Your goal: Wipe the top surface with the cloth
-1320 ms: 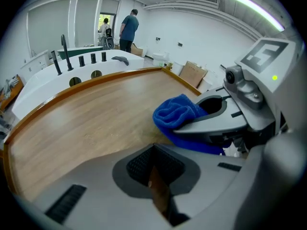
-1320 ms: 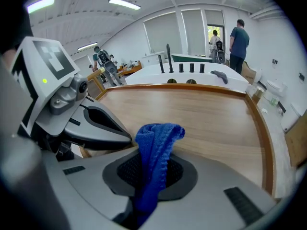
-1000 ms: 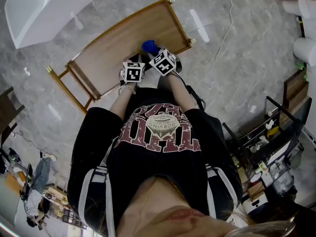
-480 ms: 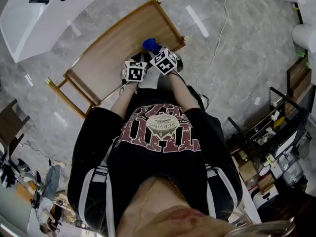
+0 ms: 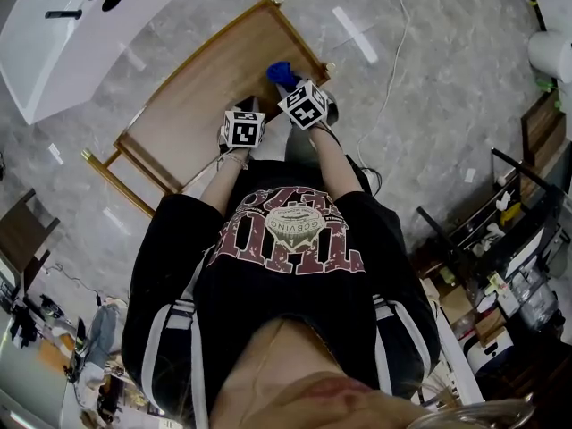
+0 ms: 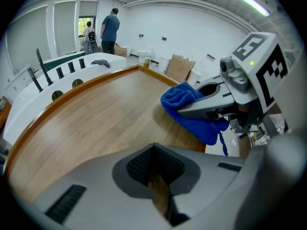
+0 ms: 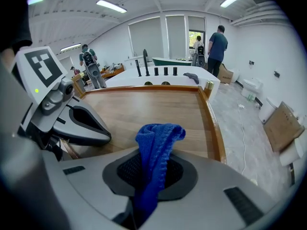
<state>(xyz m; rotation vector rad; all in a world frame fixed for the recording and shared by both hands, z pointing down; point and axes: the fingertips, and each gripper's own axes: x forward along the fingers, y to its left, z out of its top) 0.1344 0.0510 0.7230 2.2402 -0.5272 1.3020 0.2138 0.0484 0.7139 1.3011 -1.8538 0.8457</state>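
The wooden top (image 5: 201, 92) with its raised rim lies in front of me. My right gripper (image 5: 288, 83) is shut on a blue cloth (image 5: 281, 71) and holds it over the top's near right part, close to the right rim. In the right gripper view the cloth (image 7: 157, 145) stands bunched up out of the jaws of the right gripper (image 7: 149, 178). My left gripper (image 5: 244, 110) hovers beside it at the near edge. In its own view the left gripper (image 6: 156, 176) is shut and holds nothing, with the cloth (image 6: 189, 109) off to its right.
A white tub (image 5: 80, 25) with black taps stands beyond the table's far side. A cable (image 5: 393, 70) runs over the floor at the right, with shelves (image 5: 505, 231) further right. People (image 7: 218, 44) stand far off by a doorway.
My right gripper has carried the cloth to the right, nearer the table's right rim. The left gripper has hardly moved.
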